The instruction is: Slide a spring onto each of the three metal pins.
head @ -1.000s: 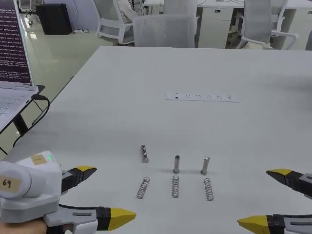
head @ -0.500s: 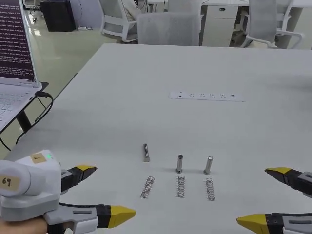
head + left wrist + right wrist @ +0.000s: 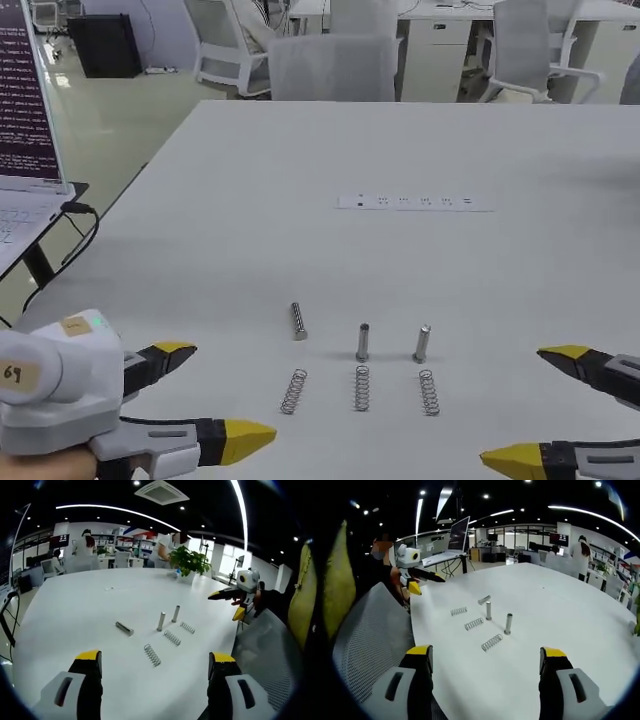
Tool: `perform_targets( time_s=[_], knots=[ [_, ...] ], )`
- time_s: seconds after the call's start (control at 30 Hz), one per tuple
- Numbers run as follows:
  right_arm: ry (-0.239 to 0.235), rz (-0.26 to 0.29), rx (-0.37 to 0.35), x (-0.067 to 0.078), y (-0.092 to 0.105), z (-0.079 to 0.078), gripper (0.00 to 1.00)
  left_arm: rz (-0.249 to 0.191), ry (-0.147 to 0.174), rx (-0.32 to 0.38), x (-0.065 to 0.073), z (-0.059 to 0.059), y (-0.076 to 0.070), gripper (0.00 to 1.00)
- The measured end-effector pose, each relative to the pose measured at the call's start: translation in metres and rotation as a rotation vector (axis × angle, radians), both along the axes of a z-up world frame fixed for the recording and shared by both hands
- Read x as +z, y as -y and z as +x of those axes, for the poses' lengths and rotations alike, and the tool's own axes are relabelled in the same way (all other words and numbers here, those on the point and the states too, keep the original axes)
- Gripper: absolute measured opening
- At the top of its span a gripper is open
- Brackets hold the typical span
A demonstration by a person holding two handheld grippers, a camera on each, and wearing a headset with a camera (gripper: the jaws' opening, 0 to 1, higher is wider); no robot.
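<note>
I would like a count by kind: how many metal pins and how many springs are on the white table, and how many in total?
Metal pins: 3 (one lying, two upright)
Springs: 3, all lying
Total: 6

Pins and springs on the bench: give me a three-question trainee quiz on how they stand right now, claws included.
1. True or false: the left pin, middle pin and right pin all stand upright.
2. How many of the springs are already on a pin? A none, B one, C three.
3. Fill in: the left claw and right claw are both ___ and hold nothing.
Key: 1 false, the left pin lies on its side; 2 A; 3 open.
</note>
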State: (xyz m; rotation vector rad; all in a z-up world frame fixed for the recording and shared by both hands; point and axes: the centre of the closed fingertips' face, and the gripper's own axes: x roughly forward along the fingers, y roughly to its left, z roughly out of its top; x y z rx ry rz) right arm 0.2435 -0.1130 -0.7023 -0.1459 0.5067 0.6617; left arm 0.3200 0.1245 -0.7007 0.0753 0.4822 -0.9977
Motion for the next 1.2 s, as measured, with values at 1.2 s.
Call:
perform_targets(
  time_s=[1.2],
  knots=[
    [-0.035, -0.018, -0.035, -0.013, 0.012, -0.001, 0.87, 0.139, -0.020, 0.206, -0.045, 0.134, 0.065, 0.61]
  ],
)
